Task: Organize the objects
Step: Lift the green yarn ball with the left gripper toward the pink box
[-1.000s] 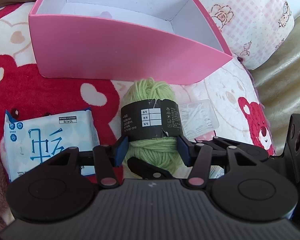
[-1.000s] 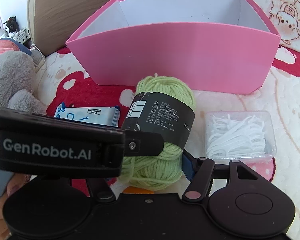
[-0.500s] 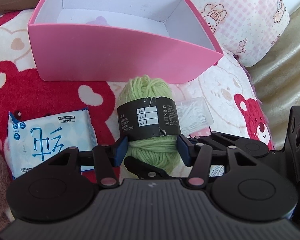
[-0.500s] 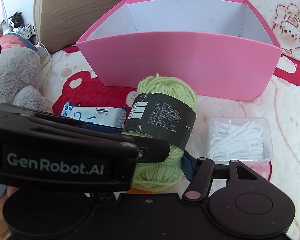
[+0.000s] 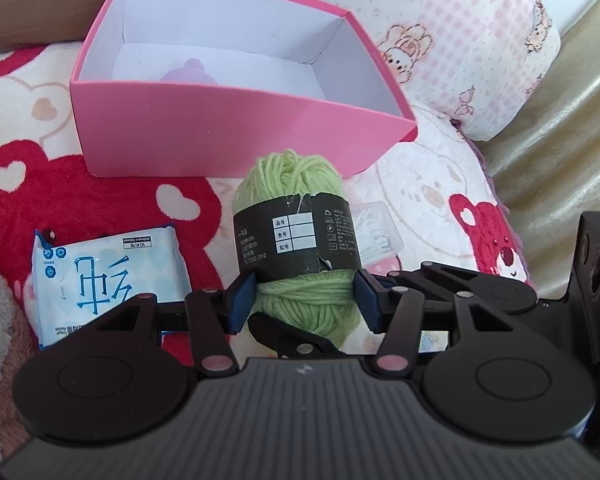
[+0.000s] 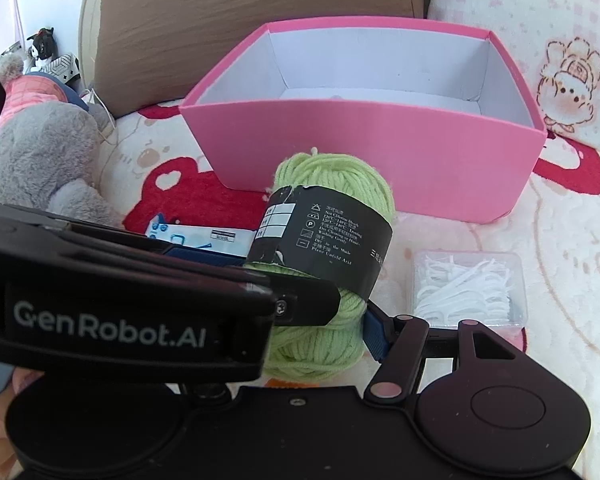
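Yarn [image 5: 296, 248] lifted nearer pink box [image 5: 228, 132] (wipes [image 5: 104, 276], floss case [image 6: 470, 288] beside).

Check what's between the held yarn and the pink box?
Nothing: only bare blanket lies between yarn and box, clearest in the right wrist view.

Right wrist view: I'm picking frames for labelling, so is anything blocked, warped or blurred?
Right wrist view: sharp, evenly daylit, but the left gripper blocks the lower left; the pink box bows from fisheye. Left wrist view: sharp centre, yarn ball label readable.
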The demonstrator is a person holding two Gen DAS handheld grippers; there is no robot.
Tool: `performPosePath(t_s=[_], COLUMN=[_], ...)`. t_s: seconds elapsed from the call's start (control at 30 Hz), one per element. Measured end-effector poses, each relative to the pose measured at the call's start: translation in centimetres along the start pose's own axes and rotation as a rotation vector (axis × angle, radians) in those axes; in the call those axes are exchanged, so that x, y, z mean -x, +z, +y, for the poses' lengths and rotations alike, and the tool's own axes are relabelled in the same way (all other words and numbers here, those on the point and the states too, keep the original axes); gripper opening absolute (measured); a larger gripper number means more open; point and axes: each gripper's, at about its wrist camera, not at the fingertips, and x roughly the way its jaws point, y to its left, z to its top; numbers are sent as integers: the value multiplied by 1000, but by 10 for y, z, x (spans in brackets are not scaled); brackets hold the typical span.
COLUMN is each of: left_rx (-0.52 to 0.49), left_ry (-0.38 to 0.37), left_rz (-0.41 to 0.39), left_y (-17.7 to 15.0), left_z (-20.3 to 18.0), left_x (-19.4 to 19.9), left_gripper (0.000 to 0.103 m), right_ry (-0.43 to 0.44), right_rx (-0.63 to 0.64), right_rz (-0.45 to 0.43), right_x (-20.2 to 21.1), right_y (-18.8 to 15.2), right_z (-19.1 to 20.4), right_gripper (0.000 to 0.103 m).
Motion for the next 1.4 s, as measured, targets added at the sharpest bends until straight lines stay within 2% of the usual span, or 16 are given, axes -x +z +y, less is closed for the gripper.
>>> performPosePath(t_s=[0.17, 0.4, 0.63, 0.93, 1.23, 1.4], left_rx=[-5, -65, -85, -166, -206, -191], left_ry=[-33, -23, -46, -44, -27, -9], left_rz=[-11, -27, -22, -53, -75, -62], left_y=[2, 7, 23, 58, 109, 145], left_z=[-10, -34, -59, -89, -110, -105], left_x=[17, 50, 81, 110, 108, 83], left_gripper=[52, 52, 52, 53, 53, 53], right_ry=[-38, -48, -101, -98, -94, -33], right_rx=[50, 87, 76, 87, 71, 13], right_rz=[-6, -42, -49, -133, -185, -175], right_x=[24, 56, 95, 130, 140, 121], right_y=[5, 11, 28, 53, 95, 125], right_z=[7, 17, 28, 22, -4, -32], right_gripper=[67, 67, 67, 67, 67, 67])
